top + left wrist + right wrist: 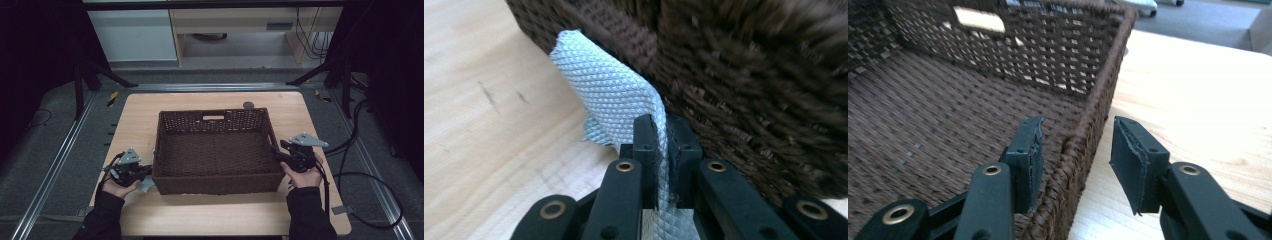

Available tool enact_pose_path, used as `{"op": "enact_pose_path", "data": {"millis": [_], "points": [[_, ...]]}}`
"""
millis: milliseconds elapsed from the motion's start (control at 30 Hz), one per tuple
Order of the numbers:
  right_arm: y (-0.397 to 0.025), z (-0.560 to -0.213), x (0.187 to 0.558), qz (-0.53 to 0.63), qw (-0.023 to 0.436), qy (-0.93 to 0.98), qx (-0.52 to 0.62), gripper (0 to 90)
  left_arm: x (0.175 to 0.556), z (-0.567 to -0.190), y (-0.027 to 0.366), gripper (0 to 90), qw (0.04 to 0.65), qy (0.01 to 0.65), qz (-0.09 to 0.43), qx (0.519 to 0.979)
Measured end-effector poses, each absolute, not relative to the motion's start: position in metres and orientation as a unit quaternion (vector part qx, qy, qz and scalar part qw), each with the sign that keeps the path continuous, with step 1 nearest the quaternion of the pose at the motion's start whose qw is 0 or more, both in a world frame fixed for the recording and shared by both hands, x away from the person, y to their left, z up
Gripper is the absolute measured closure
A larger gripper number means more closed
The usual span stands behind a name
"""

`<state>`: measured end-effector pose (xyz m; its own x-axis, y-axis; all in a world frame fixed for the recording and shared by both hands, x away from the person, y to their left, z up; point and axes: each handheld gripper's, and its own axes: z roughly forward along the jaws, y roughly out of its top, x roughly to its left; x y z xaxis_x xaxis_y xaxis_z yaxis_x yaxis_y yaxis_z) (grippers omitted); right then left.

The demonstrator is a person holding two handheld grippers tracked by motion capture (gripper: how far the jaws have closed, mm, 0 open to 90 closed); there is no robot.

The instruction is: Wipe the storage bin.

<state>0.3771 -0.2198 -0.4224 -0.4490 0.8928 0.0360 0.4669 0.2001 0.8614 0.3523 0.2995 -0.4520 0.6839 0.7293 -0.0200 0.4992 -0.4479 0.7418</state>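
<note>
Pinching a pale cloth (611, 95) against the basket (215, 187) left wall, left gripper (663, 145); right gripper (1075, 160) jaws spread, straddling the basket's right rim. Basket's long axis runs left-right.

Dark woven wicker basket (216, 150), rough, pale textured mesh cloth (611, 95), smooth light wood table (210, 215), matt black tongs (1075, 165)

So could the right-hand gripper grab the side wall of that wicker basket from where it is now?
Probably yes. The right gripper is open, with one jaw inside the wicker basket and the other outside over the table, so the rim already sits between them. Nothing blocks it; it seems it only needs to close.
</note>
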Motion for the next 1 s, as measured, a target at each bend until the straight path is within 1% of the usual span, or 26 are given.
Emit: {"op": "enact_pose_path", "data": {"millis": [167,267,400,533,733,800,900,1000], "points": [[-0.217,-0.424,0.377,0.417,0.235,0.752,0.454,58.3,0.341,-0.423,0.309,84.1,0.425,0.357,0.181,0.812],[-0.216,-0.427,0.379,0.405,0.229,0.758,0.458,63.6,0.334,-0.411,0.308,84.1,0.438,0.344,0.192,0.808],[-0.213,-0.427,0.379,0.397,0.229,0.755,0.469,70.3,0.334,-0.418,0.303,84.1,0.423,0.34,0.188,0.818],[-0.211,-0.426,0.379,0.39,0.234,0.753,0.476,72.1,0.337,-0.429,0.302,84.1,0.409,0.348,0.174,0.826],[-0.213,-0.427,0.381,0.392,0.237,0.746,0.484,71.8,0.343,-0.454,0.298,84.1,0.376,0.359,0.139,0.843],[-0.213,-0.427,0.38,0.392,0.237,0.745,0.484,70.7,0.343,-0.456,0.296,84.1,0.37,0.356,0.136,0.847],[-0.214,-0.426,0.379,0.398,0.244,0.744,0.477,65.3,0.341,-0.451,0.296,84.1,0.377,0.354,0.141,0.844],[-0.218,-0.422,0.376,0.419,0.252,0.734,0.472,59.0,0.337,-0.437,0.301,84.0,0.401,0.352,0.157,0.831]]}}
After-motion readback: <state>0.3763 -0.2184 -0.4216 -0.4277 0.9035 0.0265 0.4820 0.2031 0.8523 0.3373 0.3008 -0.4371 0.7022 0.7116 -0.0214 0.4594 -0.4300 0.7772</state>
